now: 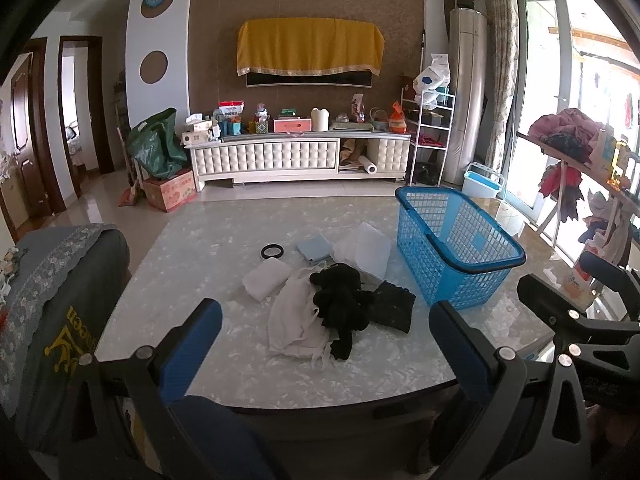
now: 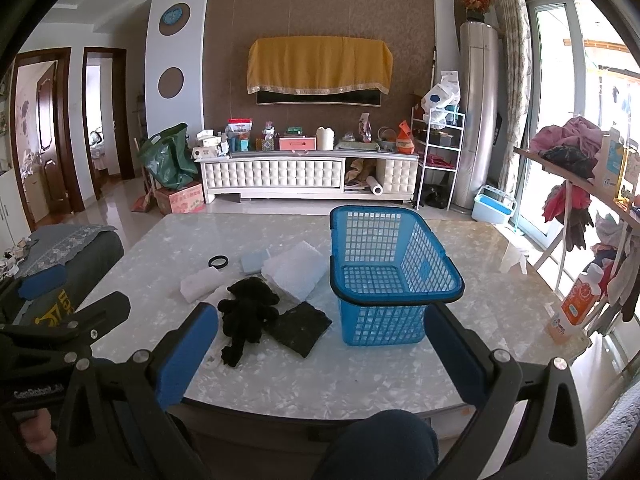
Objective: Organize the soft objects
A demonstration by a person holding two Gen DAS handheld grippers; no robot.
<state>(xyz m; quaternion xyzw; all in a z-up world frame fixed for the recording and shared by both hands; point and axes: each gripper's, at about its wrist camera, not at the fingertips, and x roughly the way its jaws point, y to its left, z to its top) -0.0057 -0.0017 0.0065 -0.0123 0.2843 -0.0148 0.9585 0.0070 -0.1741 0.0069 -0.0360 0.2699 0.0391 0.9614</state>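
On the marble table [image 1: 208,248] [image 2: 472,264] lies a pile of soft things: a black plush toy [image 1: 340,300] [image 2: 248,312] on a white garment [image 1: 292,320], a black lace cloth [image 1: 392,306] [image 2: 302,328], a white folded cloth [image 1: 266,278] [image 2: 200,284], a light blue cloth [image 1: 314,248] [image 2: 256,260] and a white padded sheet [image 1: 366,254] [image 2: 296,268]. An empty blue plastic basket [image 1: 456,240] [image 2: 384,272] stands to their right. My left gripper [image 1: 324,328] hangs open before the pile. My right gripper [image 2: 320,344] is open near the table's front edge, holding nothing.
A black ring [image 1: 273,251] [image 2: 218,261] lies beyond the cloths. An orange bottle [image 2: 574,304] stands at the table's right edge. A covered chair [image 1: 56,280] is on the left, a cluttered shelf [image 2: 580,176] on the right. A TV cabinet [image 1: 296,154] lines the far wall.
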